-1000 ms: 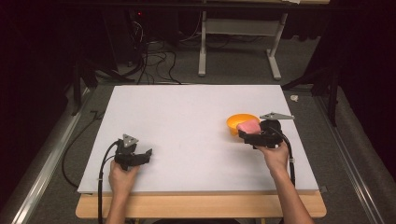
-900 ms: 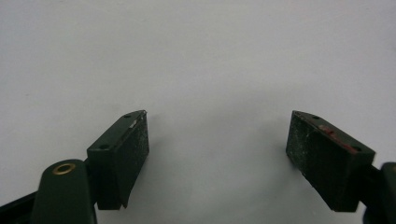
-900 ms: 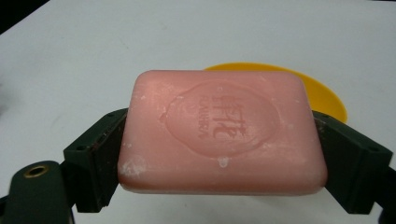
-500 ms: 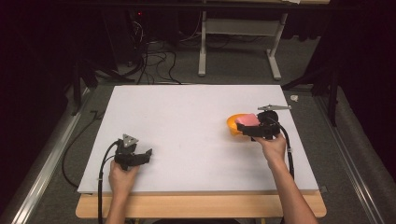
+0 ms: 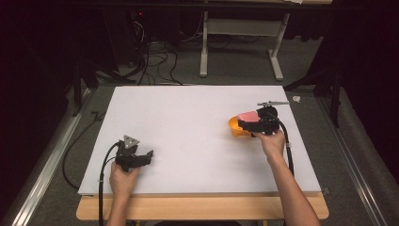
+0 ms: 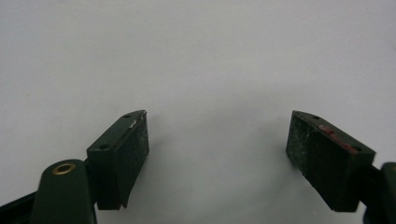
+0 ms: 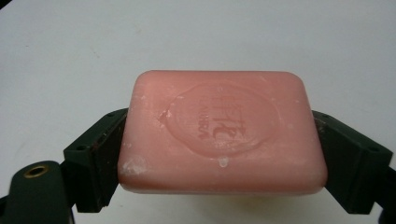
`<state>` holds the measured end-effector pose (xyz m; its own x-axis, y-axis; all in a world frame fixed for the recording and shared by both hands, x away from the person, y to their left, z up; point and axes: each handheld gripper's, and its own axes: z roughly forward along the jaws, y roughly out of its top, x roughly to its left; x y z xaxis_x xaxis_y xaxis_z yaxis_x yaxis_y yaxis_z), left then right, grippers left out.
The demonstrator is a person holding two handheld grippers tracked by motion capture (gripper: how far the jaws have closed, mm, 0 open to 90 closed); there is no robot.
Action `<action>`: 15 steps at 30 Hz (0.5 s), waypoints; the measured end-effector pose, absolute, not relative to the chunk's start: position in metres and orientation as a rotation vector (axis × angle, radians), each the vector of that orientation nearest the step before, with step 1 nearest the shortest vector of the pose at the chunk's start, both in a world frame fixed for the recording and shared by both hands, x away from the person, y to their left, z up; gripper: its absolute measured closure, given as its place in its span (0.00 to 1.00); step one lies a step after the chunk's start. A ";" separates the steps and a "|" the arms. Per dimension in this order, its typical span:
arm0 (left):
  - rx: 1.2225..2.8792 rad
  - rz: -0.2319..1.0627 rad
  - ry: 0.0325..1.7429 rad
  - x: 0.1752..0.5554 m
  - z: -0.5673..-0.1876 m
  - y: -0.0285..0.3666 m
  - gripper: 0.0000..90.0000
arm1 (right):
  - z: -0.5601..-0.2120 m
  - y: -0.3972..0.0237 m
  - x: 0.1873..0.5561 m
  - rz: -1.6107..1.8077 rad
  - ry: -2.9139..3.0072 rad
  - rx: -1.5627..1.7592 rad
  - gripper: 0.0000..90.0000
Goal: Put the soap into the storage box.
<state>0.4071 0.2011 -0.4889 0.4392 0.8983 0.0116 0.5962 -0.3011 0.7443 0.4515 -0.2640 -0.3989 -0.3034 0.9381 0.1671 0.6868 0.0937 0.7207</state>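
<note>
A pink bar of soap [image 7: 222,133] with a stamped oval seal is clamped between the two black jaws of my right gripper [image 7: 219,158]. In the high view the pink soap [image 5: 247,116] sits in my right gripper [image 5: 243,124], held just above an orange bowl [image 5: 235,128] at the right of the white board. My left gripper [image 5: 147,157] rests at the board's front left with its jaws spread. The left gripper [image 6: 217,149] has bare white board between its pads.
The white board [image 5: 188,122] lies on a wooden table [image 5: 202,208] whose front edge shows. Cables [image 5: 155,61] and a white table frame [image 5: 240,42] lie on the floor beyond. Metal rails [image 5: 42,169] run along both sides.
My right gripper has lifted the pink soap up out of the orange bowl and drawn slightly away. The left gripper has stayed put.
</note>
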 end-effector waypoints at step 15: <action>2.017 0.572 1.252 0.407 -0.489 0.201 0.24 | -0.411 -0.259 0.467 0.941 2.029 1.640 0.15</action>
